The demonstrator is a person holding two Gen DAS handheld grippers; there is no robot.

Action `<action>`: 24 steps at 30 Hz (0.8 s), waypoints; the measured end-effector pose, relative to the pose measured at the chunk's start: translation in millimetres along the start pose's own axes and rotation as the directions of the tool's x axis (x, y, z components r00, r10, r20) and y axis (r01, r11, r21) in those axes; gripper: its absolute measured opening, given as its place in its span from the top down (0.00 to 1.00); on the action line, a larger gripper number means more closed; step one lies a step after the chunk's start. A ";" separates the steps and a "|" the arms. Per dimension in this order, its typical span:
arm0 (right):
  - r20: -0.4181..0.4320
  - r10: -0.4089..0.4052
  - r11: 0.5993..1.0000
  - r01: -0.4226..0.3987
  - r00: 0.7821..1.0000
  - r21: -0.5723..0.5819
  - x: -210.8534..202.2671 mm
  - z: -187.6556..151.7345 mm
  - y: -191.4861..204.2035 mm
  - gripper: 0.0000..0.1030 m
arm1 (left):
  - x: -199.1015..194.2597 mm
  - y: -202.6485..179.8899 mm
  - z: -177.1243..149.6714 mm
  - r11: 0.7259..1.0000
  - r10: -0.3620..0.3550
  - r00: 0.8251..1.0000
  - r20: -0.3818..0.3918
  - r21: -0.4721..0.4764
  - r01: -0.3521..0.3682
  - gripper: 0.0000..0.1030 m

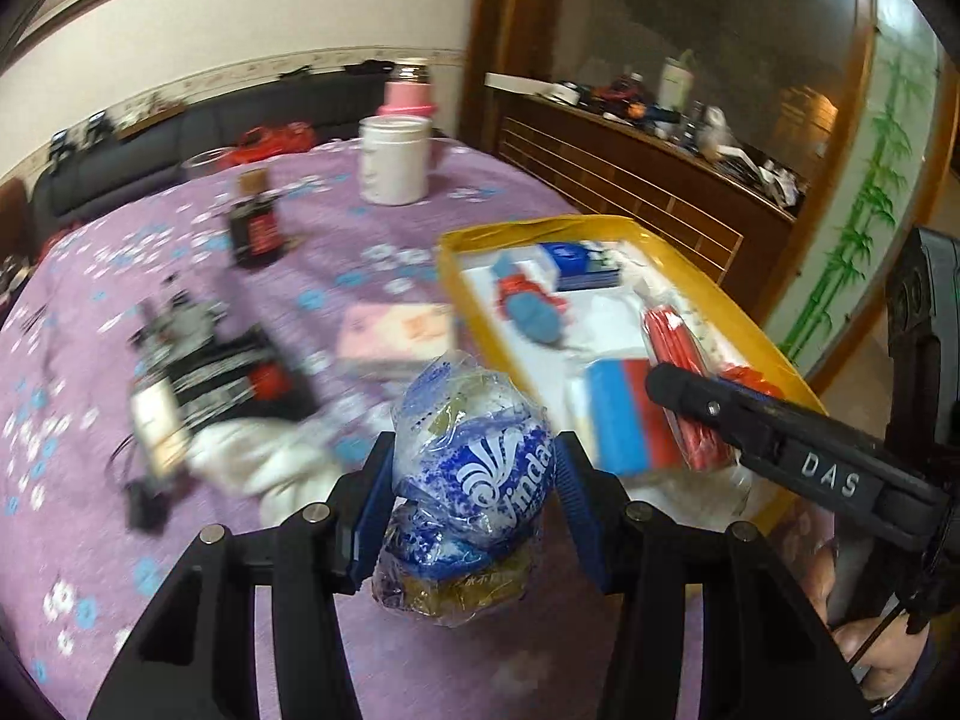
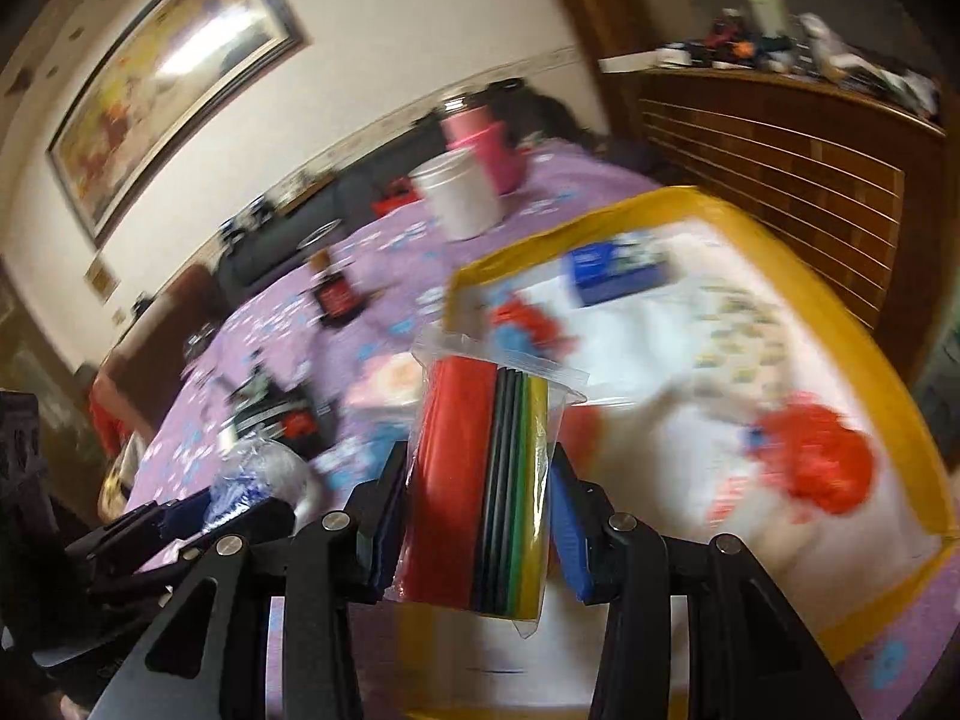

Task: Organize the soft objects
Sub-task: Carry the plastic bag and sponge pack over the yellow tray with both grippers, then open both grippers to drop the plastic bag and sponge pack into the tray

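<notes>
At the lower centre of the left wrist view, the left gripper (image 1: 474,480) is clamped on a tissue pack (image 1: 474,468) in crinkly plastic — light, squashy, likely slippery, so a hold across its fat middle suits it. In the right view's lower centre, the right gripper (image 2: 480,498) pinches a clear bag of coloured sheets (image 2: 486,480) — floppy, best held mid-stack — before the yellow tray (image 2: 900,420).

Left gripper (image 1: 474,498): black angular frame, round silver screw heads showing on the linkage arms, ribbed blue finger pads (image 1: 573,480). Right gripper (image 2: 474,516): same black frame, silver screws, blue pads; white "DAS" lettering showing on its finger in the left view.
</notes>
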State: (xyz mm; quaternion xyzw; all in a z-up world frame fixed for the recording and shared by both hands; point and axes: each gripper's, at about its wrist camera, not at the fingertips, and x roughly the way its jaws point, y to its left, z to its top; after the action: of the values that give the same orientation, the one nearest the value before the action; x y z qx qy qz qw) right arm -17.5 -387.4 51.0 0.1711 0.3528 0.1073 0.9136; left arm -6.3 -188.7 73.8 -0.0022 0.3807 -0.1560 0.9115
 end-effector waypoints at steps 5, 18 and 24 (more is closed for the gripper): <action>-0.004 -0.044 0.997 0.044 0.999 0.061 -1.9 1.9 -34.7 0.55 | 41.6 -19.7 31.4 0.999 -0.036 0.998 -0.050 -0.002 0.035 0.51; -0.018 -0.127 0.991 0.126 0.992 -0.034 7.2 0.3 -38.6 0.55 | 134.3 -63.8 71.0 0.995 -0.072 0.980 -0.185 0.049 0.082 0.51; -0.012 -0.117 0.993 0.117 0.993 -0.034 4.4 0.7 -39.6 0.47 | 132.4 -64.3 70.4 0.995 -0.083 0.978 -0.190 0.046 0.093 0.39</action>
State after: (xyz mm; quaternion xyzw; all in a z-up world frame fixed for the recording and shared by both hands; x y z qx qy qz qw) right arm -10.8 -422.5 33.4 0.1341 0.3668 0.0607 0.9186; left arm 112.0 -295.8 39.9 0.0207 0.4600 -0.2060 0.8634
